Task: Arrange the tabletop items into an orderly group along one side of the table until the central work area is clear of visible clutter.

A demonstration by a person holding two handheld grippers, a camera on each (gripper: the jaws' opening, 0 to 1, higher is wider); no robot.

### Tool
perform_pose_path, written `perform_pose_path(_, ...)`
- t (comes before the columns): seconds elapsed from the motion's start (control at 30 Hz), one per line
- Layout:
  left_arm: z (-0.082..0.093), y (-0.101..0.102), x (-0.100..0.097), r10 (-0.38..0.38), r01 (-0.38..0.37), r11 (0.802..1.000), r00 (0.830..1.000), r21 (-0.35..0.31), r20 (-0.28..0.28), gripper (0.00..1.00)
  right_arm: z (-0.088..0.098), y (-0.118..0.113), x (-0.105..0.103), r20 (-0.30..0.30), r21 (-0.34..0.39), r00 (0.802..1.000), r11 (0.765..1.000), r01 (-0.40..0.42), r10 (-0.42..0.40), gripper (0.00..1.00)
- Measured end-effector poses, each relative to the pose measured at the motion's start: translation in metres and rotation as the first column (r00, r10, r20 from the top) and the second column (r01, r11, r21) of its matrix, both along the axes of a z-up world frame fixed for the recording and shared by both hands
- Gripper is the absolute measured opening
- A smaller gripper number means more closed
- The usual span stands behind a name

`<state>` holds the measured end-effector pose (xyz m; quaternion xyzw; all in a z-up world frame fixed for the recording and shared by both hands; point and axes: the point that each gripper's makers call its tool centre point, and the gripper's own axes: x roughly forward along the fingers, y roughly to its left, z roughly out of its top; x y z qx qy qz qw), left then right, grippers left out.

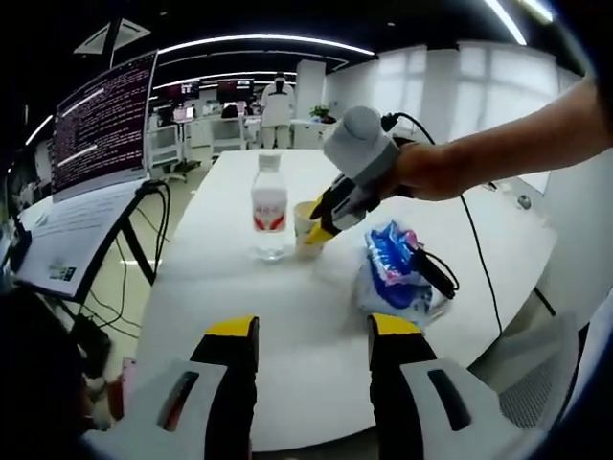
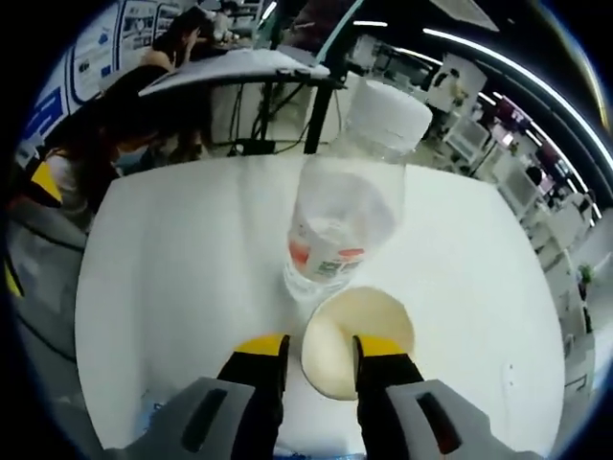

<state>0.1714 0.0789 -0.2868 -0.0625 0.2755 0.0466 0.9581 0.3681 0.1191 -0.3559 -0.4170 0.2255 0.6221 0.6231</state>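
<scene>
A clear water bottle [image 1: 269,205] with a red label and white cap stands upright mid-table, and a cream paper cup [image 1: 305,228] sits just to its right. My right gripper [image 1: 319,222], held by a person's hand, reaches in from the right with its yellow tips at the cup. In the right gripper view the bottle [image 2: 343,216] lies ahead. The cup [image 2: 375,316] sits at the tips of my right gripper [image 2: 321,347], whose jaws stand apart astride its near rim. My left gripper [image 1: 312,331] hangs open over the table's near edge, holding nothing.
A blue and white bag [image 1: 391,273] with a black object on it lies right of the cup on the round white table [image 1: 287,383]. A monitor [image 1: 101,125] on a stand is at the left. A dark-haired person [image 2: 124,101] sits beyond the table.
</scene>
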Motion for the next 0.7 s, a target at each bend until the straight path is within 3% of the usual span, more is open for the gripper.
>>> perform_pose_path(0.23,0.003,-0.004,0.003,-0.016,0.015,1.000,1.000,0.005,0.007,0.45,0.014,-0.007,-0.002,0.021,0.027,1.000,1.000,-0.013,0.013,0.29)
perform_pose_path(0.5,0.005,-0.009,0.006,-0.035,0.035,0.999,0.999,0.012,0.010,0.45,0.042,-0.027,0.000,0.051,0.077,0.999,0.997,-0.003,-0.001,0.30)
perform_pose_path(0.7,0.006,-0.012,0.008,-0.042,0.042,0.999,0.999,0.006,0.013,0.44,0.042,-0.042,0.008,0.034,0.099,0.998,0.994,0.046,-0.049,0.32)
